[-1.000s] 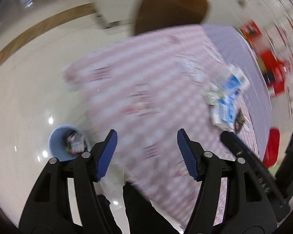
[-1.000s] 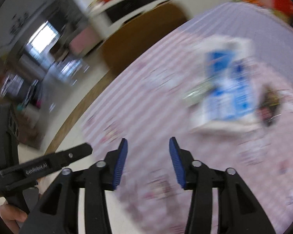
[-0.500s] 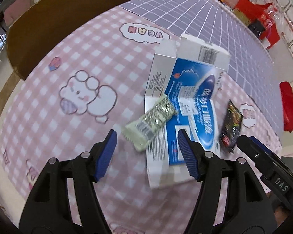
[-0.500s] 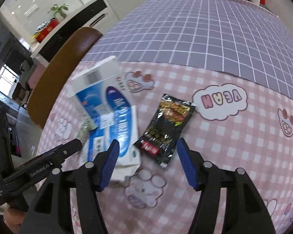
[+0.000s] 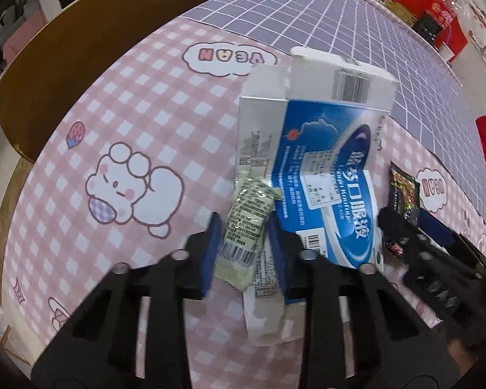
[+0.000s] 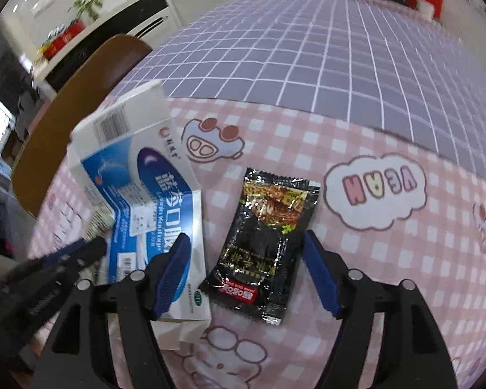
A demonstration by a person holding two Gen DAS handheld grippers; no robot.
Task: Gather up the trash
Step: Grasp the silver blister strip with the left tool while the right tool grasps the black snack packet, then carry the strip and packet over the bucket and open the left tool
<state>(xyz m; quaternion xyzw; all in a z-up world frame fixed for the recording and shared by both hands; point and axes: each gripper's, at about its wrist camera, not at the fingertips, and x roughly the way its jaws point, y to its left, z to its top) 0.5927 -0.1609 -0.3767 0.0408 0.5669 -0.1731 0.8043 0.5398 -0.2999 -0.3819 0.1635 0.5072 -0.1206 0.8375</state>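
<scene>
A pale green foil wrapper lies partly on a flattened blue and white carton on the pink checked tablecloth. My left gripper has its blue pads on both sides of the wrapper, closed in on it. A black snack packet lies to the right of the carton. My right gripper is open, with its fingers on either side of the packet's near end. The packet also shows in the left wrist view, beside the right gripper's tip.
A purple grid cloth covers the far part of the table. A brown chair back stands at the table's far left edge. Red items sit beyond the table.
Both grippers swung from a view of the floor and bin to the table and dropped low over the trash. The left jaws narrowed onto the green wrapper; the right gripper moved over the black packet.
</scene>
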